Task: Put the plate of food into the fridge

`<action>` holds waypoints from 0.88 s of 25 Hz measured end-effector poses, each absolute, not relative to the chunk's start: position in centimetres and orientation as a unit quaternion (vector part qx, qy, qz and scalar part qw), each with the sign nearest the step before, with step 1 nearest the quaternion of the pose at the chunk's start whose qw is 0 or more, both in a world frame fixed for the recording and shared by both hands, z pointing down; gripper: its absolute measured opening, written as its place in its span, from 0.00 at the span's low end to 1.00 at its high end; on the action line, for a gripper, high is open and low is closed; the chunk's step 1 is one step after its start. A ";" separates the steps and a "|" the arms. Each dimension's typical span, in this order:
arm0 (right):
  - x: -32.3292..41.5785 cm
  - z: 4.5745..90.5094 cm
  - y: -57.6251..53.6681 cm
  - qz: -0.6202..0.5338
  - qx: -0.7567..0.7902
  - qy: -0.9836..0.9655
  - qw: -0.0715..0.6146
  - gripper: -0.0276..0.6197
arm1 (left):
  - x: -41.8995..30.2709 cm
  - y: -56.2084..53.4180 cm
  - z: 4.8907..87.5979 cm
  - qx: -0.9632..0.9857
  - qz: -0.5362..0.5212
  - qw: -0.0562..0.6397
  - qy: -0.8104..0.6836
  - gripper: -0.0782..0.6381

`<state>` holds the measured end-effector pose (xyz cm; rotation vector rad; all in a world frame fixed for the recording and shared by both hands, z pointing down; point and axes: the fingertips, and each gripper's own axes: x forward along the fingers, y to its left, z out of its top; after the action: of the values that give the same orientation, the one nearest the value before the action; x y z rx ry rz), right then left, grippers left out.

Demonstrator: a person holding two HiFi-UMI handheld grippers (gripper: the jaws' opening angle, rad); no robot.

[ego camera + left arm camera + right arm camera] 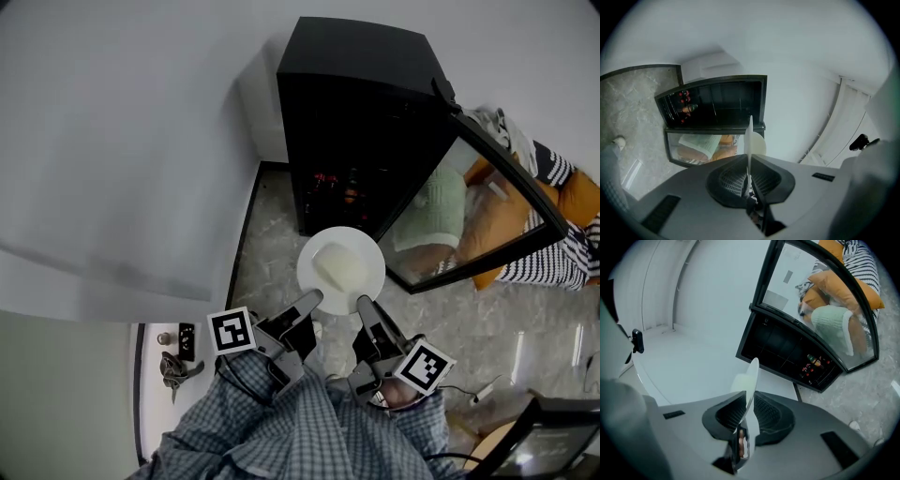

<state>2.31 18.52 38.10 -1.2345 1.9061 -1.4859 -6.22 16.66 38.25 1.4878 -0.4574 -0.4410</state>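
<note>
White plate [312, 281] with pale, perhaps cream food [339, 264]; black fridge [356, 84]; grey marbled floor [270, 246].

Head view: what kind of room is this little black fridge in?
Probably a living room at home. The small black fridge stands on a stone-look floor against a white wall, its glass door open, with orange cushions and striped fabric beside it.

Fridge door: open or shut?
Open. The glass door stands swung away from the fridge, its dark interior exposed.
</note>
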 end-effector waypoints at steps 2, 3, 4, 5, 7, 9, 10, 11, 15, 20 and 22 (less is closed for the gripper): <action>2.2 38.2 17.3 -0.534 -0.451 0.683 0.213 0.13 | -6.4 15.3 38.3 0.666 -0.193 0.692 -0.200 0.14; 2.1 38.3 16.7 -0.534 -0.454 0.680 0.214 0.13 | -6.4 14.7 38.4 0.666 -0.191 0.693 -0.198 0.14; 2.0 38.4 16.2 -0.534 -0.457 0.678 0.215 0.13 | -6.5 14.2 38.4 0.666 -0.189 0.695 -0.195 0.14; 1.8 38.5 15.8 -0.534 -0.459 0.676 0.217 0.13 | -6.6 13.7 38.5 0.666 -0.187 0.696 -0.193 0.14; 1.5 38.5 14.9 -0.533 -0.462 0.673 0.221 0.13 | -7.0 12.7 38.7 0.668 -0.181 0.697 -0.190 0.14; 1.3 38.6 14.0 -0.531 -0.467 0.670 0.226 0.13 | -7.1 11.7 38.9 0.670 -0.175 0.697 -0.185 0.14; 1.3 38.7 13.6 -0.531 -0.469 0.668 0.228 0.13 | -7.1 11.2 38.9 0.671 -0.173 0.698 -0.182 0.14; 1.3 38.8 13.3 -0.531 -0.472 0.665 0.229 0.13 | -7.1 10.8 39.0 0.672 -0.170 0.698 -0.179 0.14; 1.8 39.2 12.3 -0.532 -0.476 0.660 0.234 0.13 | -6.6 9.8 39.2 0.673 -0.168 0.699 -0.175 0.14; 2.2 39.8 11.4 -0.535 -0.474 0.658 0.234 0.13 | -6.2 8.9 39.7 0.669 -0.168 0.701 -0.181 0.14; 2.4 40.0 10.9 -0.540 -0.469 0.660 0.231 0.13 | -5.9 8.5 39.9 0.667 -0.170 0.702 -0.185 0.14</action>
<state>2.43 10.90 40.02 -1.2900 1.8142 -1.4842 -5.92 8.51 39.91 1.4837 -0.4113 -0.3780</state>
